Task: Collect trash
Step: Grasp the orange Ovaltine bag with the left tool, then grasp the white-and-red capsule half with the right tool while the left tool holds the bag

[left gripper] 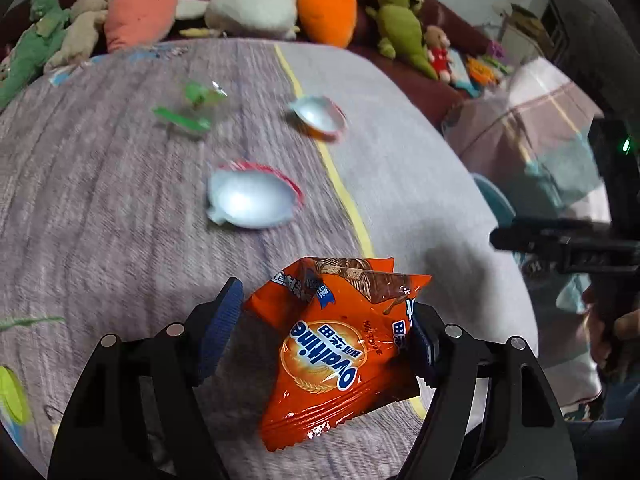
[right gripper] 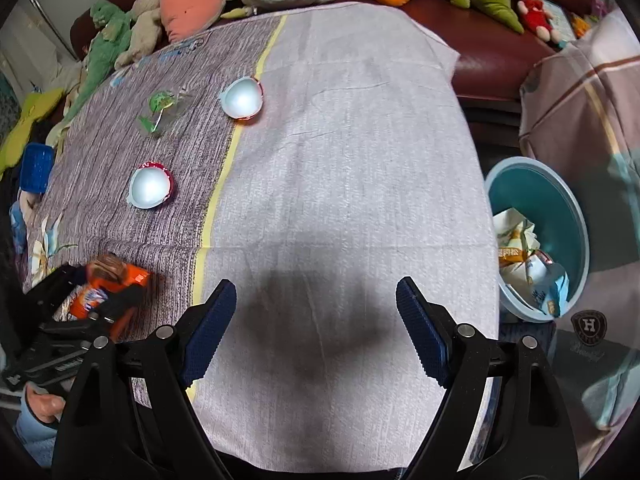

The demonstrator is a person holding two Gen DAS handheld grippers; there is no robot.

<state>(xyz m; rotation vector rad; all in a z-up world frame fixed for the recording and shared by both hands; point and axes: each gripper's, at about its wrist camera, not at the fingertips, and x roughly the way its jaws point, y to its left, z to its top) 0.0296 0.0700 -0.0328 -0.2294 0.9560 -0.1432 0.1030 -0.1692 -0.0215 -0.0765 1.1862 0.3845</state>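
Observation:
An orange Ovaltine wrapper (left gripper: 336, 352) sits between the fingers of my left gripper (left gripper: 326, 332). The jaws stand wide; the right pad touches the wrapper and the left pad is apart from it. In the right wrist view the wrapper (right gripper: 108, 284) lies at the left in the left gripper (right gripper: 104, 300). My right gripper (right gripper: 316, 320) is open and empty above the grey cloth. Two silver-lined cup shells (left gripper: 250, 200) (left gripper: 318, 114) and a green clear wrapper (left gripper: 192, 110) lie farther on the cloth. A teal bin (right gripper: 560, 216) with wrappers inside stands at the right.
The table (right gripper: 340, 140) is covered by a purple and grey cloth with a yellow stripe. Plush toys (left gripper: 326, 6) line a dark red sofa behind it. A blue brush-like thing (right gripper: 36, 168) lies at the left edge. A checked blanket (right gripper: 592, 100) lies right.

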